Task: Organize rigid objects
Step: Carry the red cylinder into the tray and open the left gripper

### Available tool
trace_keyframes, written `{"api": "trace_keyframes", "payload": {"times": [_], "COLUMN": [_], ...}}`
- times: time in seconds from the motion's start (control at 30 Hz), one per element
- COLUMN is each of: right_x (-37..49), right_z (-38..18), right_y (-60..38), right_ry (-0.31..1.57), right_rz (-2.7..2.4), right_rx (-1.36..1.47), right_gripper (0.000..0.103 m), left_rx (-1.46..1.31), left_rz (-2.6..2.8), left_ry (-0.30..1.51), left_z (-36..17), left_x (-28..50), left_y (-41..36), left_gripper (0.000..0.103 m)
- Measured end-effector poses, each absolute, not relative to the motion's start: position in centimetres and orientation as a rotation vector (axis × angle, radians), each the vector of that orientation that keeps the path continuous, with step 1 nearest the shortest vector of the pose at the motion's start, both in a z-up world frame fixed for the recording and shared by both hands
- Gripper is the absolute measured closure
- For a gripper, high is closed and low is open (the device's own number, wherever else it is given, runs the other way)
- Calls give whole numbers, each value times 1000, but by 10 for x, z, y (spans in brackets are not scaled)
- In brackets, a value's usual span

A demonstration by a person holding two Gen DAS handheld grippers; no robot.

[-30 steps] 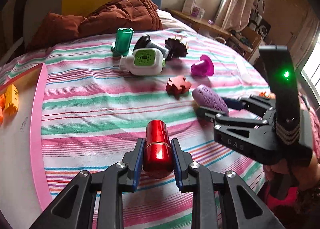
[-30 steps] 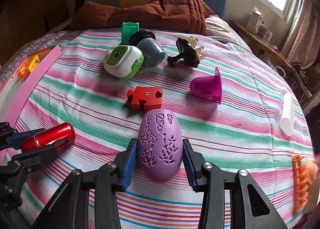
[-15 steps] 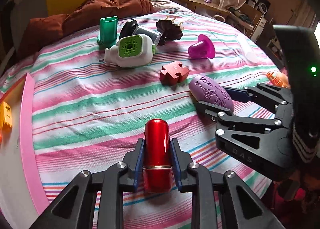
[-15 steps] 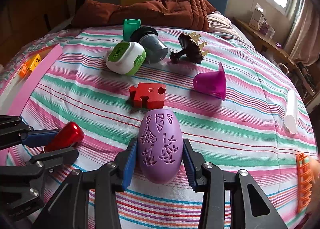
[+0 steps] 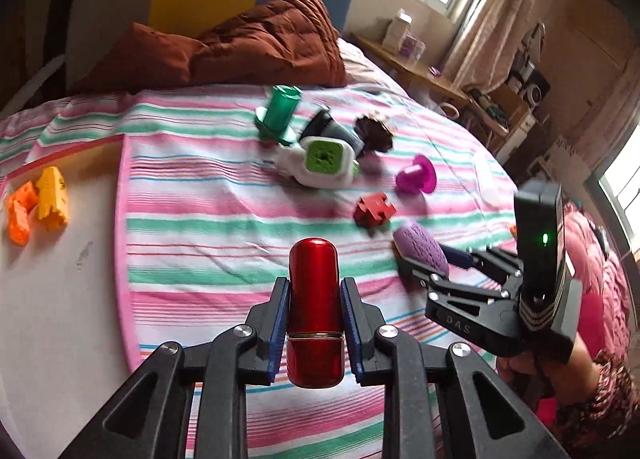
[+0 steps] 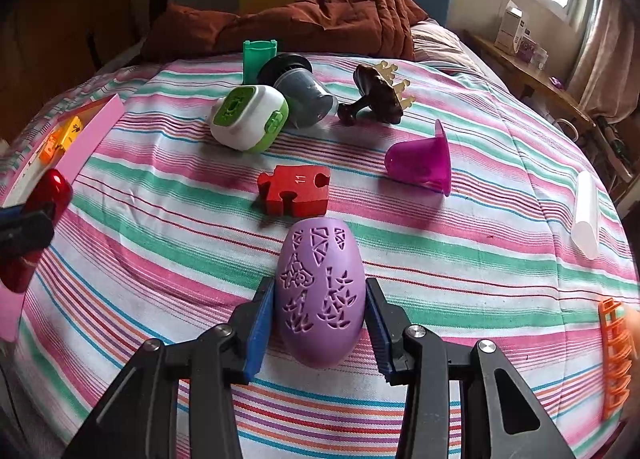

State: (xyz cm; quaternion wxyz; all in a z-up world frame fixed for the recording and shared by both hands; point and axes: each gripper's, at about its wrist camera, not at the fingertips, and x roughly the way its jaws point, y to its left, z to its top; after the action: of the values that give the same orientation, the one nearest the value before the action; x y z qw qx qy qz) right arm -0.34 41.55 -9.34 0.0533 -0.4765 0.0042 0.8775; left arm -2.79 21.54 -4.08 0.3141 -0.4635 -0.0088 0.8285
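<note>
Left gripper (image 5: pixel 314 325): fingers (image 5: pixel 279 317) pressed narrow against both sides of a red metallic capsule (image 5: pixel 315 299), rounded end pointing away from the camera, held above the striped bedspread (image 5: pixel 192 227). Right gripper (image 6: pixel 318 329): fingers (image 6: pixel 260 321) set at a middling width, blue pads flush on both flanks of a purple egg-shaped shell (image 6: pixel 322 295) with cut-out patterns, its underside close to the bedspread; impossible to tell whether touching. All else placed relative to that purple shell. Just beyond: a red puzzle piece (image 6: pixel 294 195) marked 11, lying flat. Beyond and to the right: a magenta cup (image 6: pixel 420 163) on its side. Farther beyond, in a cluster: a white and green case (image 6: pixel 250 121), a dark grey cup (image 6: pixel 302 93) tipped over and touching the case, a green cylinder (image 6: pixel 259 59) upright behind both, and a dark brown piece with gold crown points (image 6: pixel 380 97). Far right: a white tube (image 6: pixel 586 215) lying on the bedspread. At the right edge: an orange lattice piece (image 6: pixel 616 355). Far left: the red capsule again, in the other gripper, in front of a pink-edged board (image 5: pixel 120 243) carrying orange and yellow blocks (image 5: pixel 38 203). At the head of the bed: a rumpled brown quilt (image 6: pixel 320 19).
</note>
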Motion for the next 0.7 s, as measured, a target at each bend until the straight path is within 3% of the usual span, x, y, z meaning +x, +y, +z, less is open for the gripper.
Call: {"api": "trace_keyframes", "payload": {"times": [0.3,0.7], "right_x": [1,2], "right_z": [-89,-89], "right_y": [412,397], "right_ry": [118,117], "right_rz": [2696,2738], "right_rx": [-1438,-1478], "right_gripper": [59,59], "left_rx": [-1235,-1426], "left_rz": [2332,2449], "left_ry": [-167,-234], "left_z": [-32,-74], "left_x": [-84,-163], "left_y": [155,119], "left_gripper": [78,78]}}
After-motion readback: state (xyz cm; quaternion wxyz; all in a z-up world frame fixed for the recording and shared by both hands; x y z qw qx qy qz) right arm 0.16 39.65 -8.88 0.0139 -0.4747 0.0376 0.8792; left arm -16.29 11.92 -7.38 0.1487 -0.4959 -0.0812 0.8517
